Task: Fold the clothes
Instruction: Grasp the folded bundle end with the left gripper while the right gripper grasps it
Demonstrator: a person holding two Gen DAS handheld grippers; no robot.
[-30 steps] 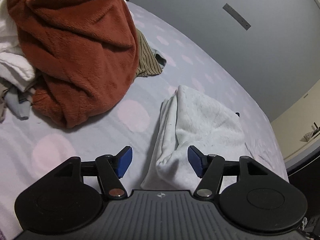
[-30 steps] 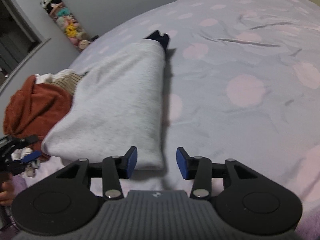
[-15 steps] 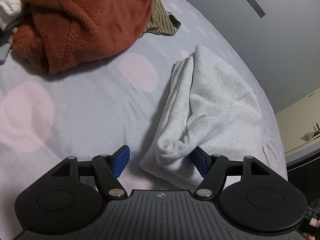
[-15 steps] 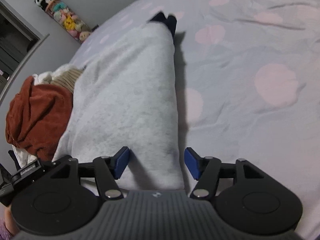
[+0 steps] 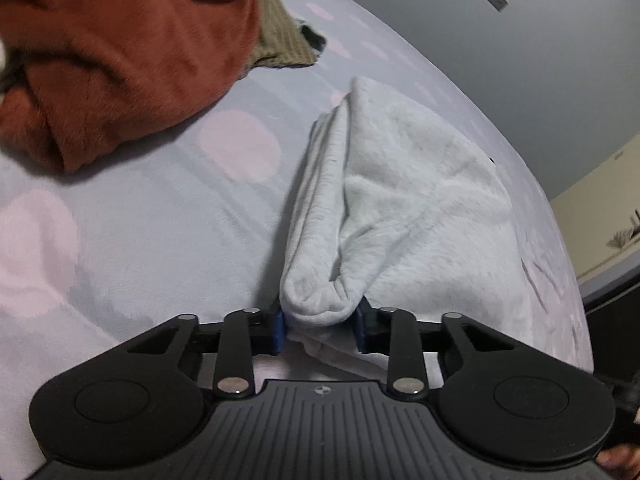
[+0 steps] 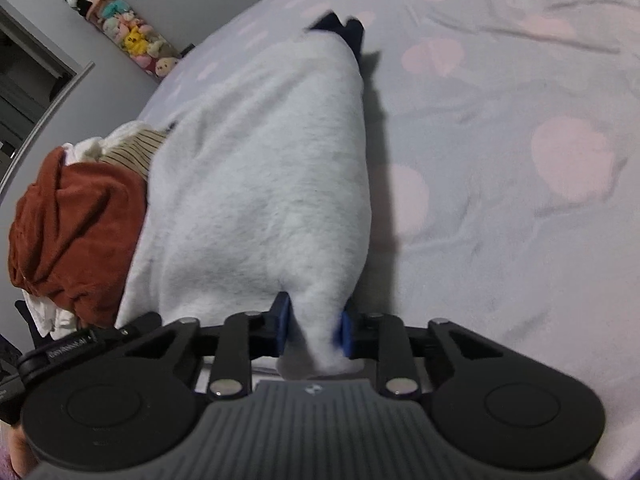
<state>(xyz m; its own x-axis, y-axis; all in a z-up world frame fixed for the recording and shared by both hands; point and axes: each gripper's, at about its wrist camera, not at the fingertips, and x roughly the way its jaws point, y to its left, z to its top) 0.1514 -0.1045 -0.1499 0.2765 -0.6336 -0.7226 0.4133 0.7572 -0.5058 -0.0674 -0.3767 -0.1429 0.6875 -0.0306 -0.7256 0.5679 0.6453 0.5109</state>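
White garment corners clamped between left gripper and right gripper fingers

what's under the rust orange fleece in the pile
A tan striped garment pokes out from beneath the rust fleece, and white fabric shows at its lower edge in the right wrist view. Whatever else lies underneath is covered.

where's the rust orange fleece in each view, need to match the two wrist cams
Left wrist: the rust orange fleece fills the upper left, beyond the left gripper.
Right wrist: it lies at the left edge, mid height, left of the right gripper.
Shared landmark: the white garment, pinched by both grippers.
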